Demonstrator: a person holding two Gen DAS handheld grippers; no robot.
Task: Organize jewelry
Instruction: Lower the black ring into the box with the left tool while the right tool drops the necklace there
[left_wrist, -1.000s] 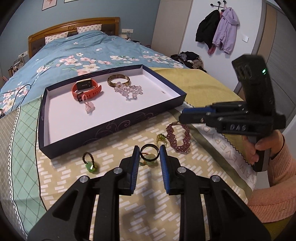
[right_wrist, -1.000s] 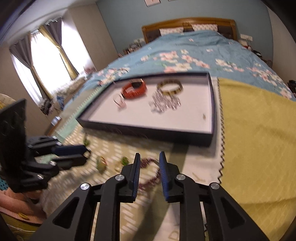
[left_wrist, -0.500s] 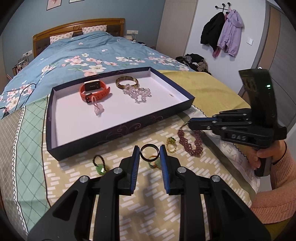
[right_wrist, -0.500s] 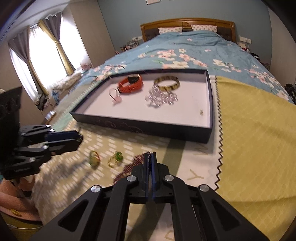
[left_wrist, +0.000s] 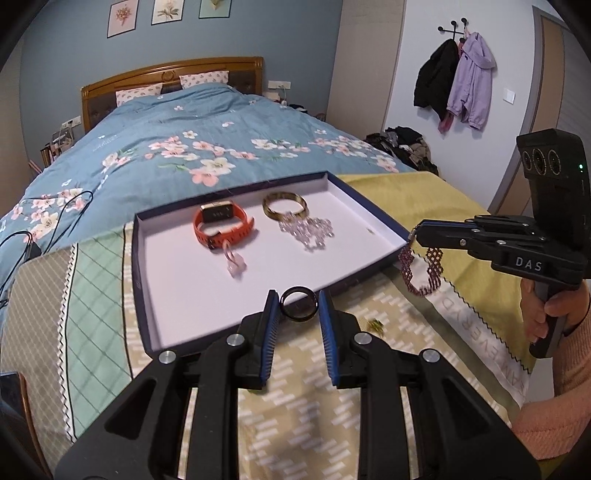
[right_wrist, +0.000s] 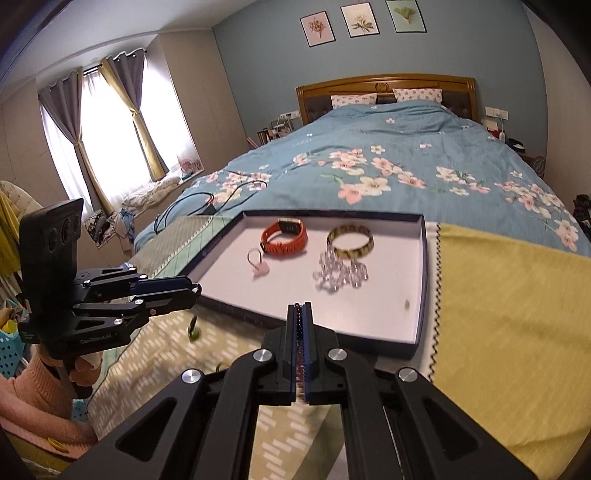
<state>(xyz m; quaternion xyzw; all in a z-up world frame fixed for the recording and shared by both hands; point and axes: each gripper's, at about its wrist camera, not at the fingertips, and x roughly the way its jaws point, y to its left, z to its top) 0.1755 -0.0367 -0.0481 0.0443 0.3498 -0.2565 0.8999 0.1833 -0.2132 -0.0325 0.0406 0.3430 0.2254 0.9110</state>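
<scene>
My left gripper (left_wrist: 298, 308) is shut on a black ring (left_wrist: 298, 303), held above the patterned cloth at the near rim of the dark blue tray (left_wrist: 144, 295). My right gripper (left_wrist: 414, 235) is shut on a maroon beaded bracelet (left_wrist: 421, 271), which dangles by the tray's right corner. In the right wrist view its beads (right_wrist: 297, 332) show between the closed pads of the right gripper (right_wrist: 301, 307), and the left gripper (right_wrist: 197, 291) sits at the left. The tray holds an orange watch (left_wrist: 221, 225), a gold bangle (left_wrist: 284, 205), a crystal bracelet (left_wrist: 308, 230) and a pink ring (left_wrist: 234, 260).
A small green-yellow ring (left_wrist: 375, 325) lies on the cloth, and another green piece (right_wrist: 192, 330) lies near the left gripper. A yellow cloth (right_wrist: 509, 295) lies right of the tray, and black cables (left_wrist: 22, 240) lie on the blue floral quilt. A hand in a pink sleeve (left_wrist: 554, 387) holds the right gripper.
The right gripper closed on the maroon bracelet and lifted it off the cloth. The left gripper rose with the black ring and now stands over the tray's near rim.
</scene>
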